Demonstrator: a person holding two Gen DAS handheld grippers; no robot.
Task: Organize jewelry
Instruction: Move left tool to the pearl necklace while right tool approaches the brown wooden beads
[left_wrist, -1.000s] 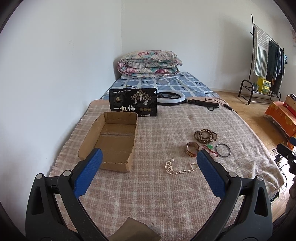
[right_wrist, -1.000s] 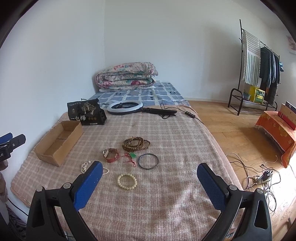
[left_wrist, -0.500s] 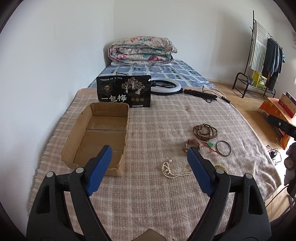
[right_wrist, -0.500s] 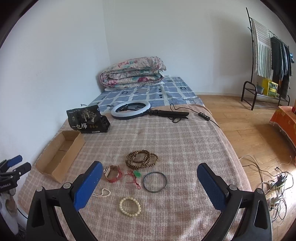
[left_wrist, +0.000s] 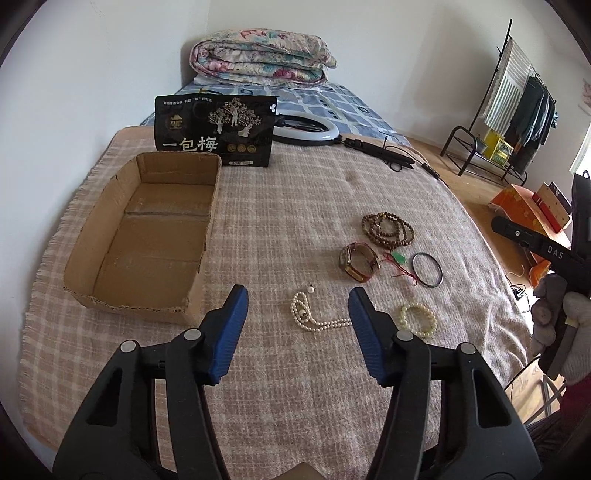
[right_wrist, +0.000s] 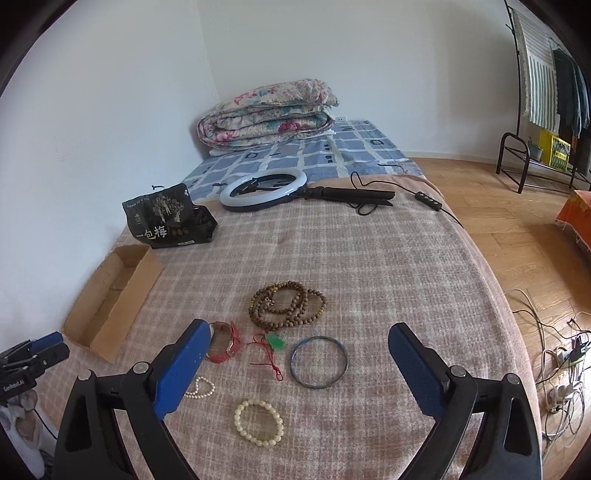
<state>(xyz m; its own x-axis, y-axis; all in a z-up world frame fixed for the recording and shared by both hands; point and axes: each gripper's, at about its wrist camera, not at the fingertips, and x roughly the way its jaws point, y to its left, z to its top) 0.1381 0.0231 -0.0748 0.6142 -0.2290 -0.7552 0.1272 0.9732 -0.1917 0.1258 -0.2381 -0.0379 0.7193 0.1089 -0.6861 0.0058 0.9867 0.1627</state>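
Jewelry lies on a checked blanket. A pearl necklace sits just beyond my left gripper, whose jaws are closing with nothing between them. Further right are a cream bead bracelet, a wristwatch, brown wooden beads, a green pendant on red cord and a dark bangle. An empty cardboard box stands at the left. My right gripper hovers open above the bangle, the pendant, the watch and the cream bracelet.
A black snack bag stands behind the box. A ring light with its black handle and cable lies further back, before a folded quilt. The bed edge falls to a wooden floor with cables at the right.
My left gripper's jaws have narrowed while it dropped and closed in on the pearl necklace. My right gripper moved forward and lower over the bangle and pendant, still wide.
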